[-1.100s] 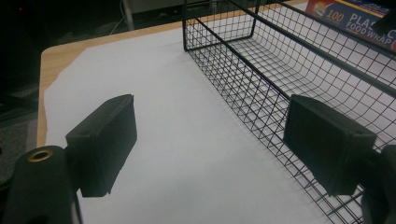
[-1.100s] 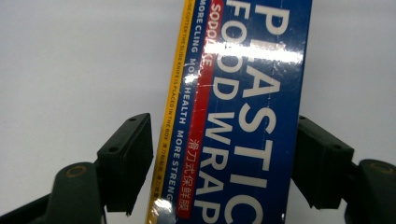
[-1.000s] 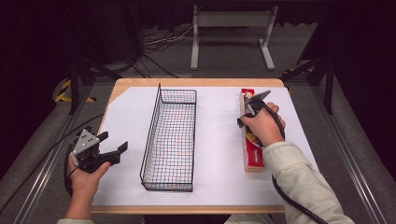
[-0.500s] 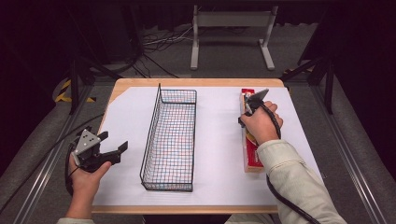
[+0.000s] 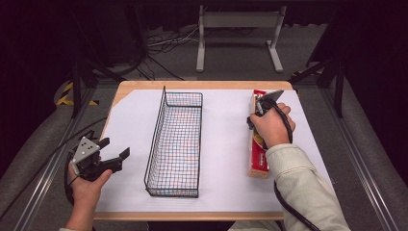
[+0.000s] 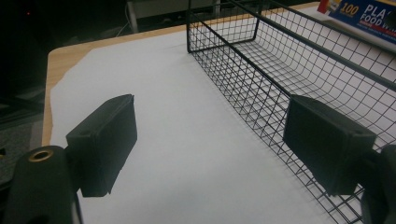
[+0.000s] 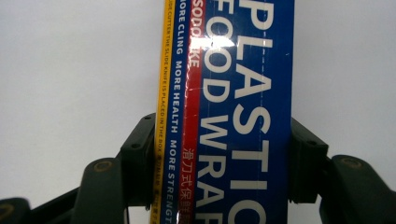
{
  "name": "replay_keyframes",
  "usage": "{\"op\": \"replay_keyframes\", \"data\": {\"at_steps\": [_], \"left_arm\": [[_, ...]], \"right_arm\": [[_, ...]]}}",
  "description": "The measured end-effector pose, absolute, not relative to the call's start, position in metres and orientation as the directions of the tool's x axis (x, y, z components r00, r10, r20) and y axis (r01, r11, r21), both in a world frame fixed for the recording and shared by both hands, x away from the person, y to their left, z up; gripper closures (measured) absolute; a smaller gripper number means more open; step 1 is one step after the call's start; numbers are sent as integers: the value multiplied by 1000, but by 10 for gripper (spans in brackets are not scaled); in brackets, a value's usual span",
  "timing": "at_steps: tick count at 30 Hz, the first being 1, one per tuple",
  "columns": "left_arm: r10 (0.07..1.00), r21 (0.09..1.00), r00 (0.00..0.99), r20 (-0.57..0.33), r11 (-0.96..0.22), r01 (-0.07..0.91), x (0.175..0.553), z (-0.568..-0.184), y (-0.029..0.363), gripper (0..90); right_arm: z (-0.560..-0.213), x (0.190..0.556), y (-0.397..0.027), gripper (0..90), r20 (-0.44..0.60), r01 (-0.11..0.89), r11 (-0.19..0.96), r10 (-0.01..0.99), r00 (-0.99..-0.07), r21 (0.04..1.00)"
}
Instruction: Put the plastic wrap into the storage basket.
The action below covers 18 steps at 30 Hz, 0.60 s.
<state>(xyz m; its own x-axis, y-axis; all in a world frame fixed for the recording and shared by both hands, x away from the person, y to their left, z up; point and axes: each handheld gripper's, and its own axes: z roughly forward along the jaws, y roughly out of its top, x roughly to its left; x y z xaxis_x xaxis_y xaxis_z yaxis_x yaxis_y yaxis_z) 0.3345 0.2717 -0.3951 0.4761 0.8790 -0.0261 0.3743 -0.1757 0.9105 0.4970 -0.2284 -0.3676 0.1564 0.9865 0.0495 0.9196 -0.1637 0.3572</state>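
Note:
A long plastic wrap box (image 5: 259,161), blue and red with a yellow edge, lies flat on the white sheet at the right of the table. My right gripper (image 5: 259,115) sits over its far half, pointing down. In the right gripper view the box (image 7: 233,93) runs up between the jaws, and my right gripper (image 7: 222,163) is shut on its two long sides. My left gripper (image 5: 114,148) hovers at the table's front left corner, open with nothing in it. In the left gripper view my left gripper (image 6: 210,144) faces bare white paper beside the basket.
A black wire basket (image 5: 156,134), long and narrow, stands in the middle of the table with nothing inside. It runs close along the right jaw in the left gripper view (image 6: 280,60). Cables and a metal stand (image 5: 238,19) lie on the floor beyond the table.

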Motion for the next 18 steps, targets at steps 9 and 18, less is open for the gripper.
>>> {"op": "replay_keyframes", "data": {"at_steps": [9, 18], "left_arm": [[883, 912, 468, -26, -170, 373, 335, -396, 268, 180], [883, 912, 469, -25, -172, 373, 337, -397, 266, 180]], "right_arm": [[-348, 491, -221, 405, 70, 914, -182, 983, 168, 362], [-336, 486, -209, 404, 116, 904, -215, 976, 184, 371]]}}
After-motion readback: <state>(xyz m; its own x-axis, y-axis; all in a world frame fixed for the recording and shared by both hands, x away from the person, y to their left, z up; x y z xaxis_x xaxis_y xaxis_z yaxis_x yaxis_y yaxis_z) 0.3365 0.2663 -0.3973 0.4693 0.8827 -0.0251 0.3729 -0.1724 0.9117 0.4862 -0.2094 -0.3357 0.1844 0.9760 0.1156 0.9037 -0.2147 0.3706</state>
